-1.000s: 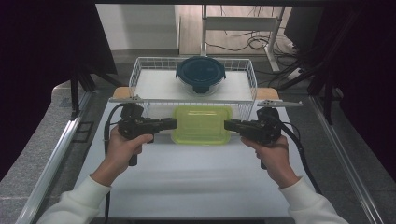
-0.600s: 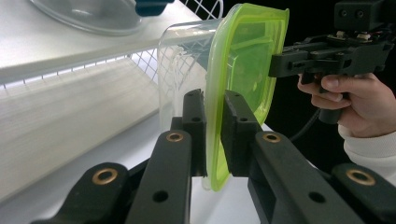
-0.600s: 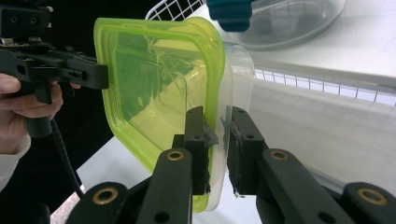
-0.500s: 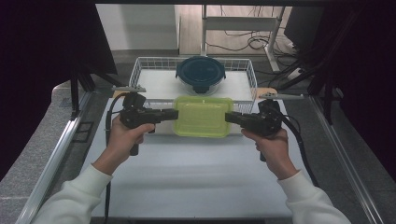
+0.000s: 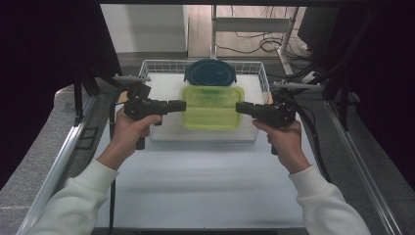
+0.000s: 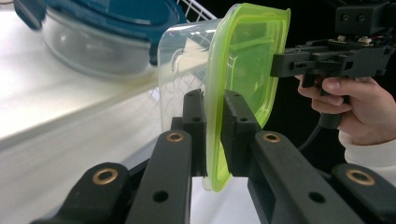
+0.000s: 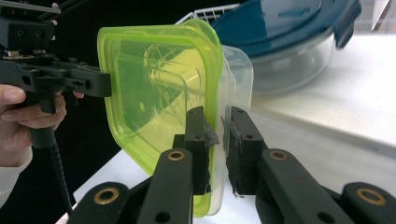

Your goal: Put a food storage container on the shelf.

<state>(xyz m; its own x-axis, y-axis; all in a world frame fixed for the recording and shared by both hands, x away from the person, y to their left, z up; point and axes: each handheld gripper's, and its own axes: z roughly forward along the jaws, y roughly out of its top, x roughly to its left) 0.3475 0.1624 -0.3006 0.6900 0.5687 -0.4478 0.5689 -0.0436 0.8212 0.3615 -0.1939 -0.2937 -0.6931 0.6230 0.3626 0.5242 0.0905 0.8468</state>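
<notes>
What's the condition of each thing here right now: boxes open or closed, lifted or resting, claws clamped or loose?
Green-lidded box: lid on, held up between both grippers above the wire basket.
Left gripper: shut on the box's left rim.
Right gripper: shut on the box's right rim.
Round blue-lidded container: lid on, resting in the basket.
Wire basket: resting on the table.

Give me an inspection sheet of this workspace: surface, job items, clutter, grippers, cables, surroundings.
Surface: white table, bare in front.
Job's things: green-lidded box held at both ends over the wire basket; blue-lidded bowl sits in the basket behind it.
Clutter: nothing seen.
Grippers: left hand-held gripper shut on the box's rim; right hand-held gripper shut on the opposite rim.
Cables: black gripper cable trails along the left forearm; loose cables on the floor beyond.
Surroundings: metal frame rails, dark screens at both sides.
</notes>
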